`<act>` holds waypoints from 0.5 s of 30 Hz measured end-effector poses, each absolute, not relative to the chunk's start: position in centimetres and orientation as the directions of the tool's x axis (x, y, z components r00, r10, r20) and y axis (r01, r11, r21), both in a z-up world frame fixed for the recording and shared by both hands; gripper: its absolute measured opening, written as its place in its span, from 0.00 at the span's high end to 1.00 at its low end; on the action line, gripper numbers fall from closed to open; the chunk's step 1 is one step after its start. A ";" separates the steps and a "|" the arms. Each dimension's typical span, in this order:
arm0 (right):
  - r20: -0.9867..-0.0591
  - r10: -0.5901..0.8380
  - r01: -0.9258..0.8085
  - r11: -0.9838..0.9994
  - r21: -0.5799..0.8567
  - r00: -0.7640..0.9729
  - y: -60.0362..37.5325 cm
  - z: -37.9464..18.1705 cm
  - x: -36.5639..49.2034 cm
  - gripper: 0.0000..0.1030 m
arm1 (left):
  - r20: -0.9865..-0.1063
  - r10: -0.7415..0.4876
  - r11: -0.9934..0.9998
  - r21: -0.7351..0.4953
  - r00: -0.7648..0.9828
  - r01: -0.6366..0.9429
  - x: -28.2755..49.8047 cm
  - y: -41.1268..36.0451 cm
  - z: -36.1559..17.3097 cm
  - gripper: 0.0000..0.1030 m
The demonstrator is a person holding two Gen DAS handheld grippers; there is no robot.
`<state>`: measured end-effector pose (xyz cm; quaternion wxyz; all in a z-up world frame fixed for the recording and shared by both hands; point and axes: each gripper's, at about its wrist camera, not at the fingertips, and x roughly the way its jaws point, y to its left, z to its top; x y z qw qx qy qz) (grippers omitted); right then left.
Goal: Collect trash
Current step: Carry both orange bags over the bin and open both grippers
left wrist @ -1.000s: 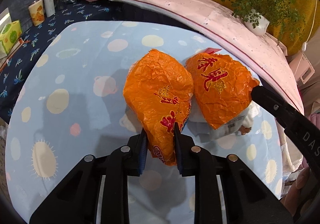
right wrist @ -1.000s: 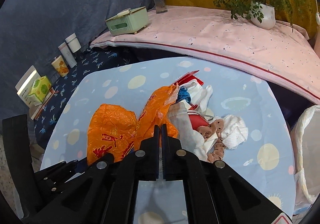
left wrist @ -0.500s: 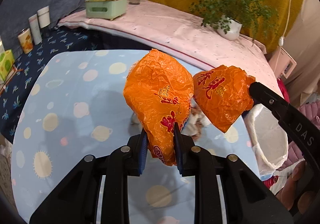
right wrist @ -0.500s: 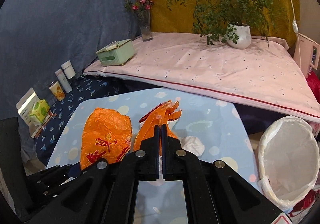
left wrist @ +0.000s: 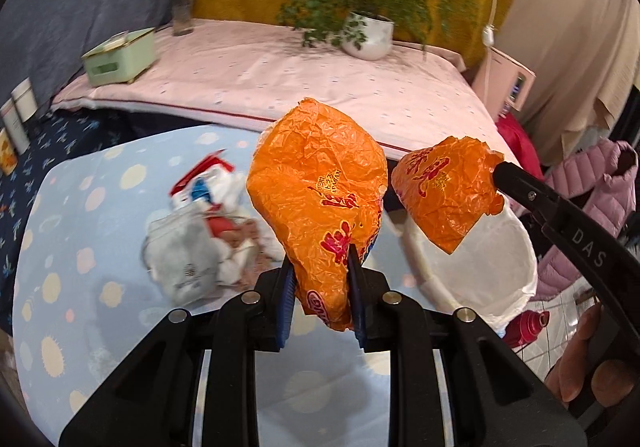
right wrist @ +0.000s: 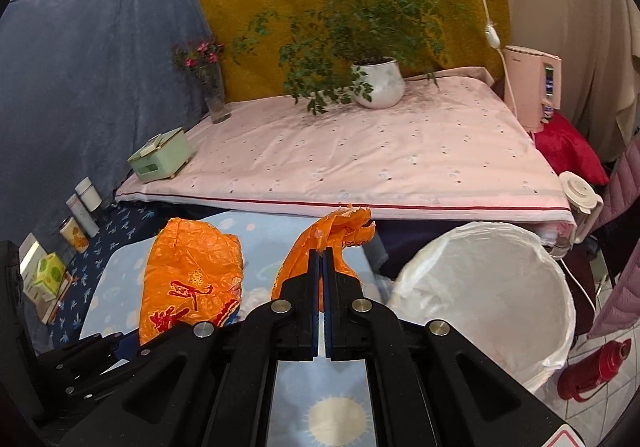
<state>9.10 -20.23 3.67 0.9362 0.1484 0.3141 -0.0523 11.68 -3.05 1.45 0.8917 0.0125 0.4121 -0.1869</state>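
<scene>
My left gripper (left wrist: 320, 259) is shut on one side of an orange plastic bag (left wrist: 320, 183) and holds it above the light blue table (left wrist: 80, 231). My right gripper (right wrist: 322, 259) is shut on the bag's other side (right wrist: 332, 239); that side (left wrist: 444, 187) hangs over the rim of the white-lined trash bin (left wrist: 492, 247). The left-held side also shows in the right wrist view (right wrist: 192, 279). A pile of white and red wrappers and tissues (left wrist: 208, 223) lies on the table under and left of the bag. The bin (right wrist: 480, 287) stands off the table's right edge.
A pink-covered bed (right wrist: 360, 163) lies behind the table with a green box (right wrist: 160, 155), a flower vase (right wrist: 212, 87) and a potted plant (right wrist: 376, 83). A red bottle (right wrist: 592, 371) stands on the floor by the bin. Cans and boxes (right wrist: 72, 223) stand at the left.
Both grippers lifted the orange bag off the table and carried it right, toward the bin. The pile of wrappers, hidden under the bag before, now lies uncovered on the table.
</scene>
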 end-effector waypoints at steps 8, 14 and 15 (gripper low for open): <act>-0.624 -0.100 0.310 0.921 0.238 0.775 -26.6 2.1 6.8 0.98 | -0.749 -0.377 0.884 -0.115 0.545 0.453 10.6 -9.3 1.1 0.78; -0.644 -0.129 0.370 0.894 0.255 0.754 -30.1 0.4 5.7 0.98 | -0.762 -0.402 0.850 -0.104 0.508 0.516 10.3 -13.2 0.3 0.78; -0.649 -0.131 0.379 0.889 0.258 0.749 -30.6 0.0 5.5 0.98 | -0.766 -0.404 0.844 -0.102 0.500 0.526 10.2 -13.9 0.1 0.78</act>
